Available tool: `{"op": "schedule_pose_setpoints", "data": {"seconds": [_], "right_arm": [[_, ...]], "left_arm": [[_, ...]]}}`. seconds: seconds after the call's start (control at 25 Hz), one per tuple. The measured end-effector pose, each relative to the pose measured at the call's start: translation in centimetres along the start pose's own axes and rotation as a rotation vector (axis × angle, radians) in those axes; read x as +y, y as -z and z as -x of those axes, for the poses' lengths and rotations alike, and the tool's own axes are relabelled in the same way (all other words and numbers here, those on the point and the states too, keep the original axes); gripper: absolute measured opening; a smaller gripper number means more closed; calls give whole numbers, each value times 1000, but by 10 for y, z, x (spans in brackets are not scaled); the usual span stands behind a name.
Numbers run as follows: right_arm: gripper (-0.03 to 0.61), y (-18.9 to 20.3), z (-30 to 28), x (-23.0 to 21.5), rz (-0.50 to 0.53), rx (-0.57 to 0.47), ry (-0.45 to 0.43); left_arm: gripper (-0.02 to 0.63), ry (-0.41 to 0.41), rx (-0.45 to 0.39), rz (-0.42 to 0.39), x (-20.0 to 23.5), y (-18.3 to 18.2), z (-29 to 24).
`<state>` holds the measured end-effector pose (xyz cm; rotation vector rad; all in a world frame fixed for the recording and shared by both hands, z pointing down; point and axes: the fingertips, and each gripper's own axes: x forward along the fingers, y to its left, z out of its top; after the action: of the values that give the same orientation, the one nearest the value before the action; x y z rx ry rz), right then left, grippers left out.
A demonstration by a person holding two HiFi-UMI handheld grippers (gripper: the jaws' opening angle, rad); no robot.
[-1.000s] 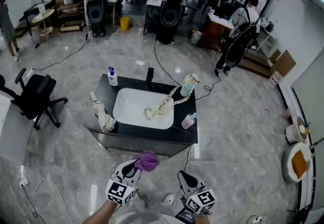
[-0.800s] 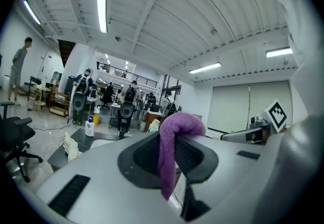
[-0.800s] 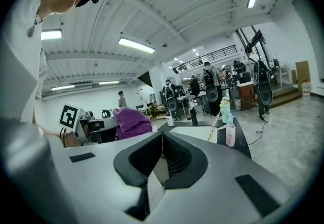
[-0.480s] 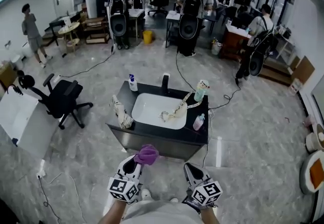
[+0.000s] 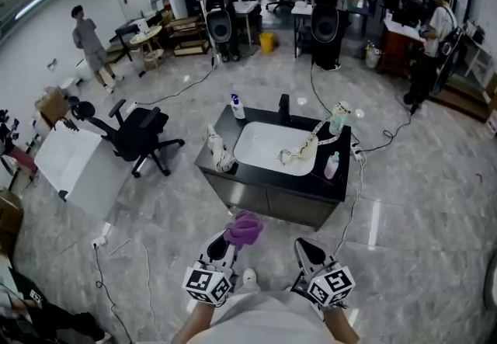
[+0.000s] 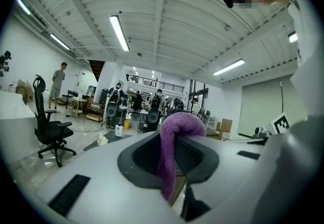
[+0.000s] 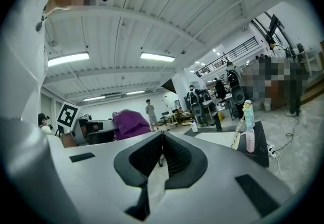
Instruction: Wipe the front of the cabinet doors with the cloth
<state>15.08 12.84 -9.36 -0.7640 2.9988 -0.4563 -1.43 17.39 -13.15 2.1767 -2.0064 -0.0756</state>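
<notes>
Purple cloth bunched, pinched in L tongs.

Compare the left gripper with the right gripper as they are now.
The left gripper is shut on the purple cloth; the right gripper is shut on nothing. The left gripper angles toward the right, the right gripper toward the left. Both are held low, short of the cabinet.
</notes>
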Motion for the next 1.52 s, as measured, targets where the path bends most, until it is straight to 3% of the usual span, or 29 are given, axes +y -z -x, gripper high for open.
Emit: {"op": "schedule_pose_setpoints", "data": {"seconds": [0.16,0.32,0.56,0.72,1.04,1.32,1.52], "right_arm": [[28,1,3,4,31,7,-39],[28,-2,6,16,64,-2,-11],[28,4,6,49,77,9,123],[28,5,-23,78,25,-29,236],[28,10,-67,153,5,-33,419],[28,27,-61,185,16,-54,485],[26,29,-37,176,14,-72,496]], "left_arm": [[58,-41,-6,-3,2,1,22],[58,-39,-39,12,17,-1,33],[58,88,-112,47,47,-16,43],[58,179,-79,26,98,-22,53],[58,289,-20,80,198,-28,83],[58,402,-46,38,195,-32,92],[58,369,-46,13,191,-33,107]]}}
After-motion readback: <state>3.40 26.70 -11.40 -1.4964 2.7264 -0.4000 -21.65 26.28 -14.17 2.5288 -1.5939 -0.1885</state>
